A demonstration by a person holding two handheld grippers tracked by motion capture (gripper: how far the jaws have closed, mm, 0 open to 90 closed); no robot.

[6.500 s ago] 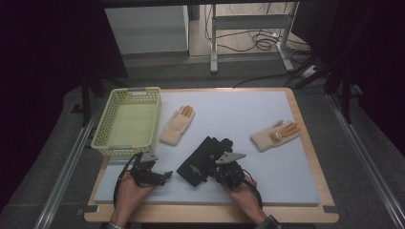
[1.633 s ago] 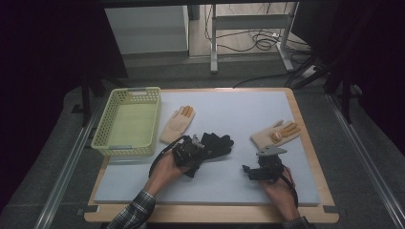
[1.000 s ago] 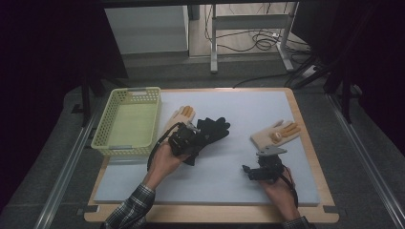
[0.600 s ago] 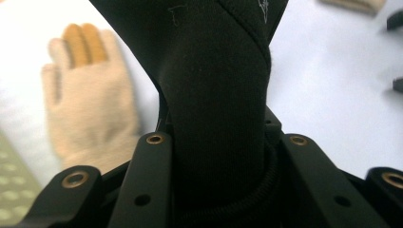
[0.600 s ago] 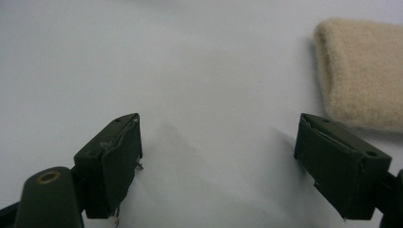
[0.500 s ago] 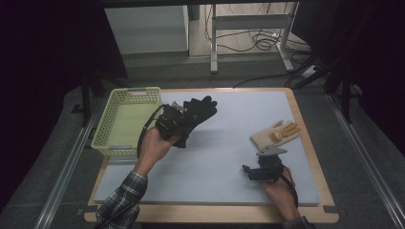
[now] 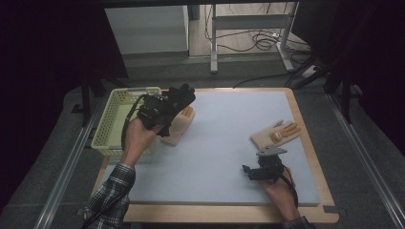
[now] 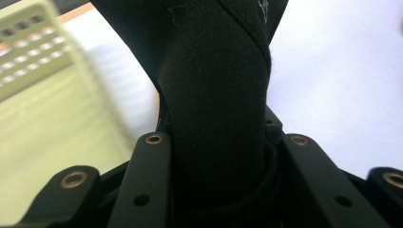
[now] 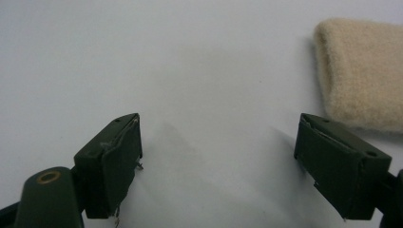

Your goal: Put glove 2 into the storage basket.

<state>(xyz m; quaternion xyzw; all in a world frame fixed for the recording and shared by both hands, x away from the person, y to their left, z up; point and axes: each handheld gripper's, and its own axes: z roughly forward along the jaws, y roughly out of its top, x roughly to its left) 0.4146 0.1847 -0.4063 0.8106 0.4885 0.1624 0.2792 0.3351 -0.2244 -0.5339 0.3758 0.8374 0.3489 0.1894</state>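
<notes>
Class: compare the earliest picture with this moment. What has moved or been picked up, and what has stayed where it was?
The left claw picked up the black glove from the mat's near middle and carried it toward the basket. The right claw, open, shifted right. Both tan gloves and the basket stayed.

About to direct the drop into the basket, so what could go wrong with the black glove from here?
The black glove hangs long from the left gripper, held only at the cuff; its loose end could drape over the basket rim instead of falling inside. It also passes just above the tan glove beside the basket and might drag it along.
</notes>
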